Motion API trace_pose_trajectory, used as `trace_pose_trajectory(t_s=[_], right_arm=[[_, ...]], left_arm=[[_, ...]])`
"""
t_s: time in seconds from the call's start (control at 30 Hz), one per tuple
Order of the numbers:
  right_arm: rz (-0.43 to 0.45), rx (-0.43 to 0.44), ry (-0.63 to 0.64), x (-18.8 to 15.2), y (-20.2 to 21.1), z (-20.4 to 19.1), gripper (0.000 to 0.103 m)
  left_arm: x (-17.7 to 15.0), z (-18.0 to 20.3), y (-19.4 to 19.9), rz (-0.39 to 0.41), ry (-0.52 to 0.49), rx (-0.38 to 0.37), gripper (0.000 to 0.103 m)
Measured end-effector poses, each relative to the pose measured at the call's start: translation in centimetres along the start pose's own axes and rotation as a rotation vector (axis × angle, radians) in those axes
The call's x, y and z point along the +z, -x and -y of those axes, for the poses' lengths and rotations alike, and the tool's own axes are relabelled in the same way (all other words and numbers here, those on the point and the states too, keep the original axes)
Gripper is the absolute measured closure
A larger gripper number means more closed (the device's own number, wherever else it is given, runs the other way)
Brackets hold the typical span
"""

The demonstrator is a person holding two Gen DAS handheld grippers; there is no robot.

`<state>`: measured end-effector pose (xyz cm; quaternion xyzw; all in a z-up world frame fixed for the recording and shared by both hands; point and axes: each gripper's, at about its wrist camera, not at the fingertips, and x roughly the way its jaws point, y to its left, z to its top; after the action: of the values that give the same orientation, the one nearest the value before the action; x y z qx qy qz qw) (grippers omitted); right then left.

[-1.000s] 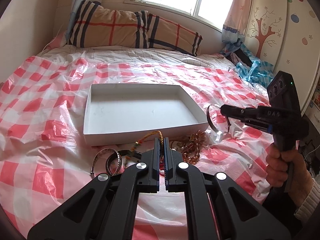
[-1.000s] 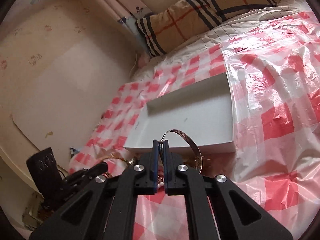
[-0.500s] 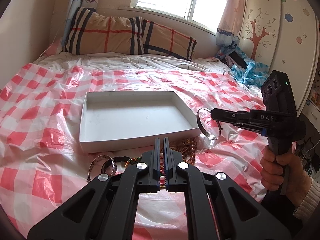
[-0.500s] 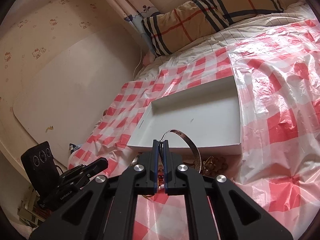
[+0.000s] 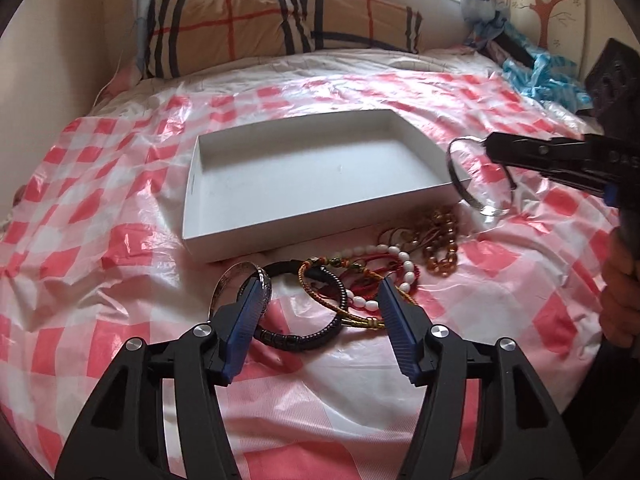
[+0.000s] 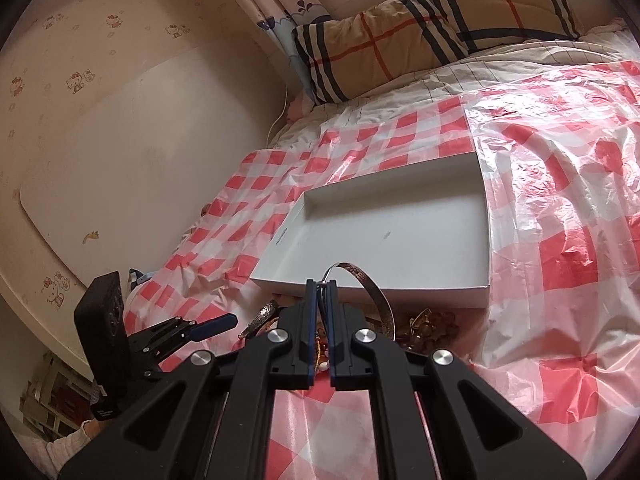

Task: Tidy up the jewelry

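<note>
A shallow white box (image 5: 304,184) (image 6: 400,236) lies on the red-checked plastic sheet. In front of it lies a heap of jewelry: a silver bangle (image 5: 240,280), a black bead bracelet (image 5: 316,332), a white bead string (image 5: 394,256), red cords and amber beads (image 5: 440,240). My left gripper (image 5: 318,292) hangs over the heap, its jaws opening, with the black bracelet below the gap and the pads touching nothing. My right gripper (image 6: 320,286) (image 5: 490,146) is shut on a thin metal bangle (image 6: 372,292) (image 5: 476,184), held in the air by the box's near right corner.
A plaid pillow (image 5: 280,24) lies at the head of the bed under the window. Blue cloth (image 5: 540,76) is piled at the far right by a cupboard. A wall runs along the bed's left side (image 6: 120,140). A person's hand (image 5: 620,292) holds the right gripper.
My left gripper's jaws have gone from shut to apart, and it has tipped down closer over the jewelry heap. The right gripper with its bangle has barely shifted.
</note>
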<state>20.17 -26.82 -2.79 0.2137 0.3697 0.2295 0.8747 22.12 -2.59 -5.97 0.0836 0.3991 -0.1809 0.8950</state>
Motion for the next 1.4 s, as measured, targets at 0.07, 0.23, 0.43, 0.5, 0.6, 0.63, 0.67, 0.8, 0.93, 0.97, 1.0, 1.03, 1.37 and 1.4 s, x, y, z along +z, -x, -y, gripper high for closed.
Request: trace_pose_trajectory(t_s=[0.07, 0.23, 0.43, 0.5, 0.6, 0.63, 0.67, 0.8, 0.93, 0.97, 1.0, 1.03, 1.37, 1.4], right_arm=[[-0.004, 0.004, 0.003, 0.0, -0.1, -0.1, 0.098], [-0.005, 0.013, 0.008, 0.1, -0.1, -0.3, 0.097], [-0.005, 0.022, 0.007, 0.1, -0.1, -0.3, 0.097], [-0.018, 0.012, 0.006, 0.0, -0.3, -0.3, 0.097], [-0.073, 0.007, 0.007, -0.3, -1.2, -0.1, 0.097], [-0.099, 0.007, 0.011, -0.5, -1.7, -0.2, 0.096], [-0.139, 0.011, 0.018, -0.8, -2.4, -0.3, 0.088], [-0.233, -0.118, 0.147, -2.4, -4.6, -1.9, 0.063], [-0.277, -0.211, 0.223, -3.5, -6.5, -2.5, 0.063], [-0.297, -0.237, 0.237, -3.8, -7.2, -2.5, 0.063], [-0.328, -0.263, 0.252, -4.3, -8.1, -2.4, 0.064], [-0.346, -0.276, 0.262, -4.6, -8.6, -2.4, 0.076], [-0.233, -0.236, 0.176, -2.7, -5.8, -1.0, 0.101], [-0.214, -0.226, 0.152, -2.4, -5.4, -0.6, 0.101]], left_arm=[[0.1, -0.4, -0.9, -0.028, 0.027, -0.001, 0.046], [0.5, -0.6, -0.9, 0.004, 0.052, -0.006, 0.046], [0.8, 0.3, -1.5, 0.005, 0.02, 0.002, 0.052], [0.7, 0.5, -2.2, -0.03, 0.014, -0.02, 0.078], [0.4, 0.7, -3.0, -0.069, 0.0, -0.028, 0.089], [0.3, 0.6, -3.0, -0.071, 0.004, -0.035, 0.091], [0.3, 0.5, -3.0, -0.073, 0.011, -0.044, 0.093], [0.3, -0.4, -2.6, -0.066, 0.062, -0.069, 0.099], [0.5, -1.0, -1.9, -0.038, 0.094, -0.107, 0.1], [0.6, -1.0, -1.6, -0.026, 0.097, -0.121, 0.1], [0.7, -1.0, -1.2, -0.009, 0.099, -0.139, 0.1], [0.8, -0.9, -0.9, 0.005, 0.1, -0.151, 0.1], [1.7, -0.5, 2.5, 0.131, 0.1, -0.215, 0.1], [1.9, -0.4, 2.8, 0.144, 0.099, -0.213, 0.1]])
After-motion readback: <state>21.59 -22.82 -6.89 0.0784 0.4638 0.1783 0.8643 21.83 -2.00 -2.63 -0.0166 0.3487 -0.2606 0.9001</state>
